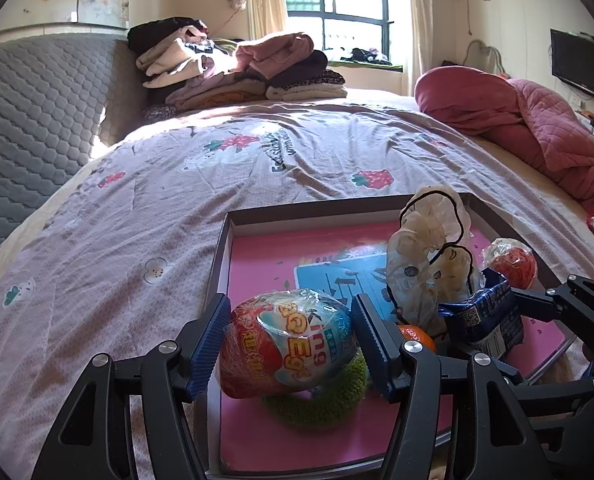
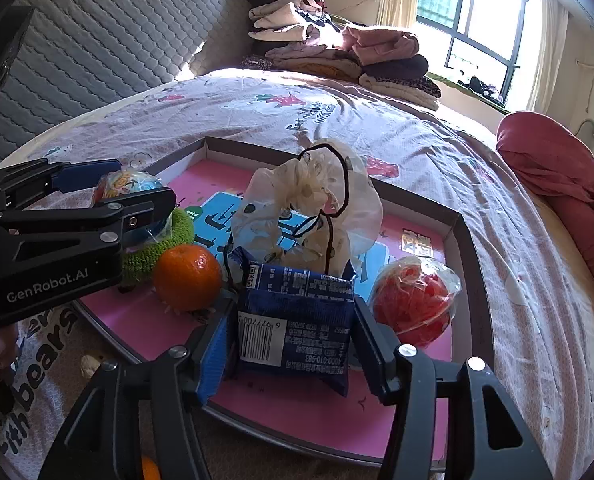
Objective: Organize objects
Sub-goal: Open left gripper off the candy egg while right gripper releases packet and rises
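Left hand-held gripper pinches wrapped egg toy; right hand-held gripper pinches blue packet. Scrunchie blocks behind; orange fully visible only from right.

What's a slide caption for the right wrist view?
Right gripper clamps a blue foil snack packet over the pink-lined cardboard tray.

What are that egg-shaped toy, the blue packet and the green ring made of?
Egg toy: seemingly hard shell under glossy, crinkled clear film with printed colours. Blue packet: thin printed plastic or foil wrapper, creased, with a barcode. Green ring: fuzzy, looped yarn or chenille, matte.
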A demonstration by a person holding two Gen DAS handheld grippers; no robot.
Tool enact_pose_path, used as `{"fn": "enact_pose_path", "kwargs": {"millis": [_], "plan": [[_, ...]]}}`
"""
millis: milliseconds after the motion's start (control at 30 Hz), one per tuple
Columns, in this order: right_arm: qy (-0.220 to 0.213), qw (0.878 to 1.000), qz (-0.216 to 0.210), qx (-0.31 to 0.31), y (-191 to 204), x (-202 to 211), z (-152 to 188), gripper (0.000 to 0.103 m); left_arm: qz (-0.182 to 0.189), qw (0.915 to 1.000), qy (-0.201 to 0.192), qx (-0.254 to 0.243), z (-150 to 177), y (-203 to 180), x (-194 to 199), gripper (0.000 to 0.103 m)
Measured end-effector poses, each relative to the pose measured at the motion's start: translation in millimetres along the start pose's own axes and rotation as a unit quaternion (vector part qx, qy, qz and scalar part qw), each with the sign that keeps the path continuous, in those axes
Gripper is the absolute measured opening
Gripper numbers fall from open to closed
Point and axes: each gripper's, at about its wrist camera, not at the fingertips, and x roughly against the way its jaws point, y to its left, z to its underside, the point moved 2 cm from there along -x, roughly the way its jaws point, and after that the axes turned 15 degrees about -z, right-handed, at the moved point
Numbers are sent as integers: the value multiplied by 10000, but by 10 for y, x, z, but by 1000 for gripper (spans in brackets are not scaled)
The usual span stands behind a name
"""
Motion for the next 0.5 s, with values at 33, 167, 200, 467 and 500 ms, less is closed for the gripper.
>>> {"fn": "enact_pose_path", "kwargs": {"millis": [33, 167, 200, 467, 500], "plan": [[4, 10000, 3, -1, -1, 4, -3, 58, 2, 10000, 2, 5, -1, 4, 4, 64], [0, 10000, 23, -3, 2, 10, -5, 58, 42, 10000, 43, 65, -6, 28, -4, 67], [-16, 10000, 35, 0, 3, 19, -8, 58, 67, 9999, 57, 77, -8, 35, -9, 68], [-113, 9999, 50, -9, -9, 72, -26, 58, 138, 9997, 106, 157, 1, 53, -19, 70], [-110, 9999, 47, -10, -10, 73, -31, 58, 151, 9997, 123, 147, 4, 49, -21, 71]]}}
